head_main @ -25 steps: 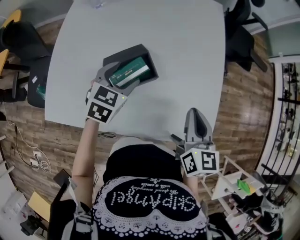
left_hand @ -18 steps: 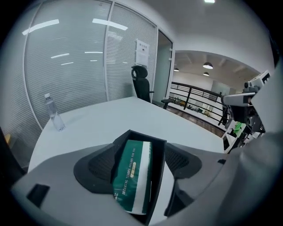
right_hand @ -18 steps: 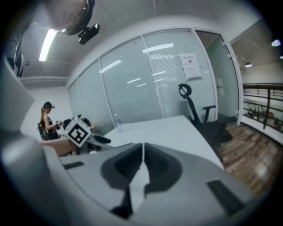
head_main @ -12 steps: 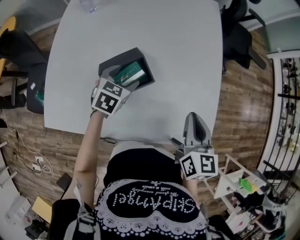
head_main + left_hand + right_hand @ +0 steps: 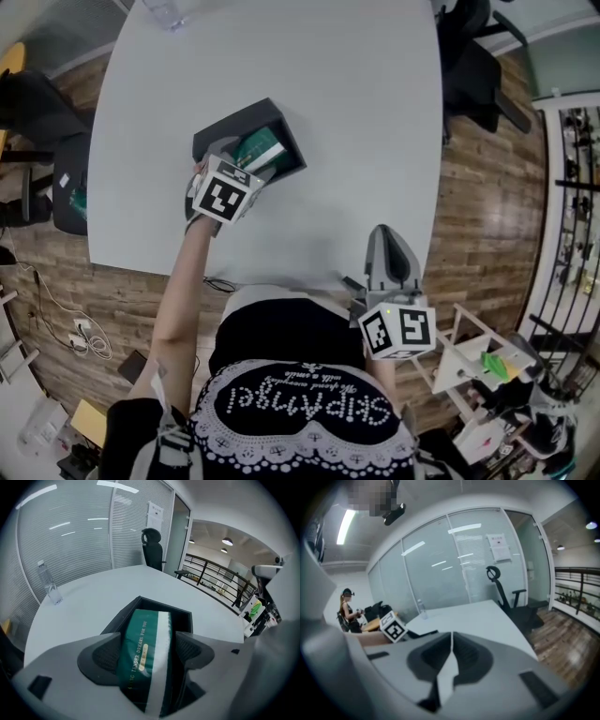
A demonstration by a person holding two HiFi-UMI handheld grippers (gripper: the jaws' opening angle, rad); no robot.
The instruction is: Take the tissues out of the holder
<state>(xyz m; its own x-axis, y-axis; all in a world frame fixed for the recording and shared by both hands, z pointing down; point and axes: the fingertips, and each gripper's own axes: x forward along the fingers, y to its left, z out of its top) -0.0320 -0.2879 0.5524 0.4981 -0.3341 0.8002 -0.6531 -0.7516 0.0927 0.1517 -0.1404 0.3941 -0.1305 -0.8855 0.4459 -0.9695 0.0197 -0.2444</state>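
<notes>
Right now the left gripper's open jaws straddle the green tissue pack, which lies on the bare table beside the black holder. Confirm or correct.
Wrong in one respect: the green tissue pack sits inside the black holder, not beside it, as the left gripper view shows. The left gripper, jaws just opened wider, does straddle it.

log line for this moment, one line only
left gripper: jaws just been opening, astride tissue pack in holder, not gripping | right gripper: jaws shut, empty

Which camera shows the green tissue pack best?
The left gripper view: the tissue pack fills the middle, close between open jaws, its print showing. The head view shows a small green patch; the right gripper view, none.
</notes>
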